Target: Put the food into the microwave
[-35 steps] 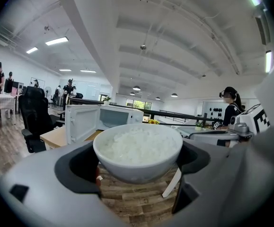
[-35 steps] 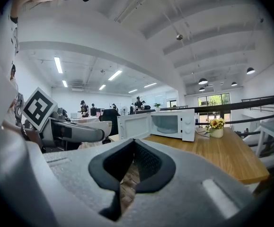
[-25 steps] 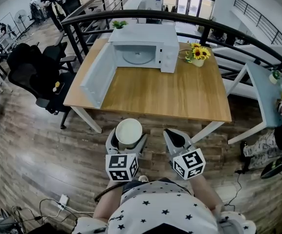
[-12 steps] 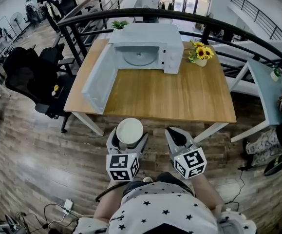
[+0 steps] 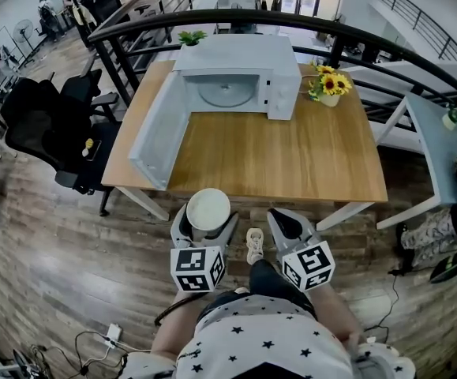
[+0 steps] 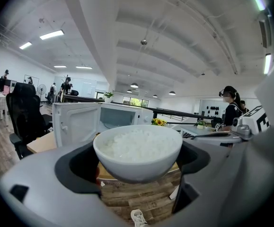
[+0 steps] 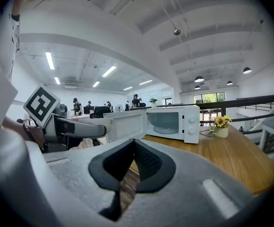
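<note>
Two grippers short of the table, one carrying rice.
Light wooden table (image 5: 291, 160) fills the head view's centre. A boxy white microwave (image 5: 240, 54) sits at its 12 o'clock edge, with its door (image 5: 155, 133) swung open toward 9 o'clock. Off the table's 6 o'clock edge, the left gripper (image 5: 207, 216) clamps a round white bowl of rice (image 6: 137, 148) between its jaws. At its 3 o'clock, the right gripper (image 5: 282, 219) has its jaws pressed together on nothing. A small pot of sunflowers (image 5: 329, 87) stands at the microwave's 3 o'clock.
</note>
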